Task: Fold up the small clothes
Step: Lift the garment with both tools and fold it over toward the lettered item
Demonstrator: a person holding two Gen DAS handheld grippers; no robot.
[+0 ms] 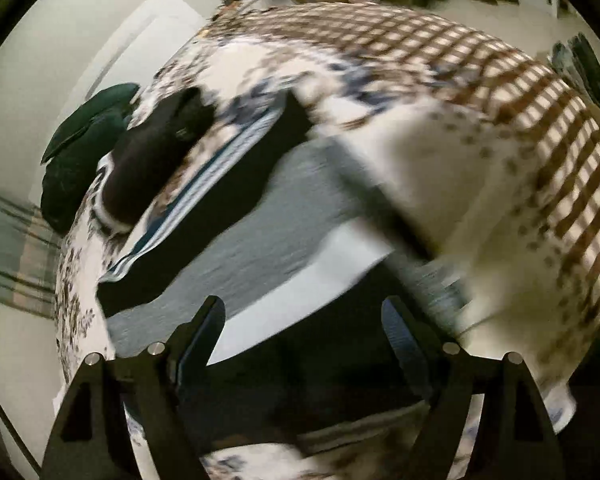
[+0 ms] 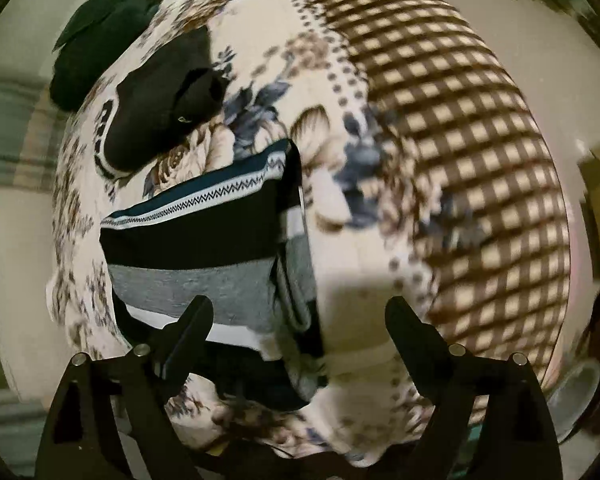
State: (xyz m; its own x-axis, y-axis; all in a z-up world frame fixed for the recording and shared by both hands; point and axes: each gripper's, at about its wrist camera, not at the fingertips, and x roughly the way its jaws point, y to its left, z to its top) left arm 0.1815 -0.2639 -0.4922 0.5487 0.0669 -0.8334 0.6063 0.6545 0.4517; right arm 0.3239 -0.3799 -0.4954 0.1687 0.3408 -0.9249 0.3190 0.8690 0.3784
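A striped garment (image 2: 204, 248) with black, grey, white and teal bands lies folded on the floral bed sheet (image 2: 340, 200). In the left wrist view the same garment (image 1: 260, 216) fills the middle, blurred by motion. My left gripper (image 1: 304, 320) is open, just above the garment's near edge, holding nothing. My right gripper (image 2: 300, 316) is open above the garment's right side, empty. A black garment (image 2: 160, 112) lies in a heap beyond it, also in the left wrist view (image 1: 156, 148).
A dark green cloth (image 2: 104, 32) lies at the bed's far left edge, also in the left wrist view (image 1: 84, 148). A brown checked blanket (image 2: 460, 140) covers the right part of the bed. Pale floor surrounds the bed.
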